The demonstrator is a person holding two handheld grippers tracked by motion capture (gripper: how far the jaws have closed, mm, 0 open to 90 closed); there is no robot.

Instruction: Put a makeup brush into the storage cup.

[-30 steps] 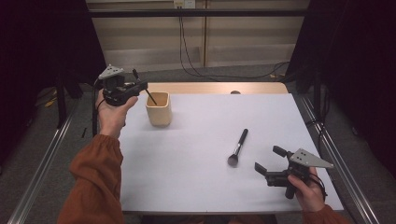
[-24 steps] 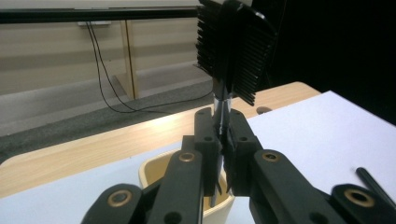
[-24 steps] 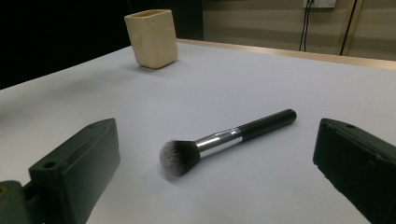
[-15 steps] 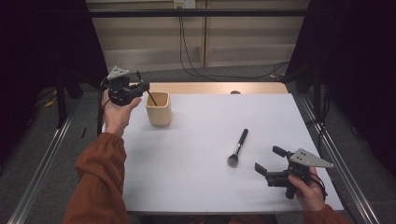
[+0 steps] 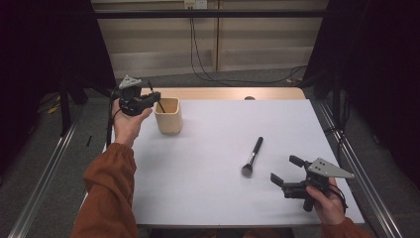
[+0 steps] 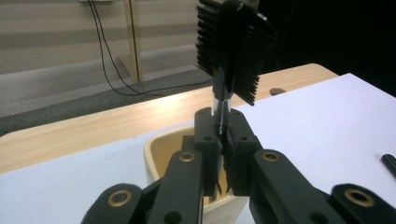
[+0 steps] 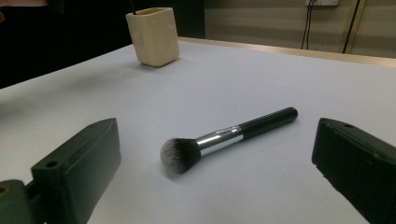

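Observation:
My left gripper (image 5: 150, 96) is at the table's far left, beside the beige cup (image 5: 168, 116). It is shut on the thin handle of a black comb-like brush (image 6: 232, 49); in the left gripper view the toothed head stands above the jaws (image 6: 223, 126), with the cup (image 6: 161, 150) just beyond and below them. The brush's thin end (image 5: 159, 105) slants down into the cup's mouth. A black-handled makeup brush (image 5: 252, 156) lies flat mid-table. My right gripper (image 5: 285, 168) stands open at the front right, its jaws (image 7: 219, 154) wide apart with the makeup brush (image 7: 224, 137) lying just ahead of them.
The white tabletop (image 5: 213, 144) has a wooden strip (image 5: 223, 93) along its far edge. Metal rails (image 5: 44, 183) run on the floor at both sides. Cables (image 5: 198, 54) hang down the back wall. In the right gripper view the cup (image 7: 152, 36) stands far off.
My left gripper has sunk a little and edged toward the cup with the comb brush in it, so the brush's end reaches lower into the cup. The right gripper has not moved.

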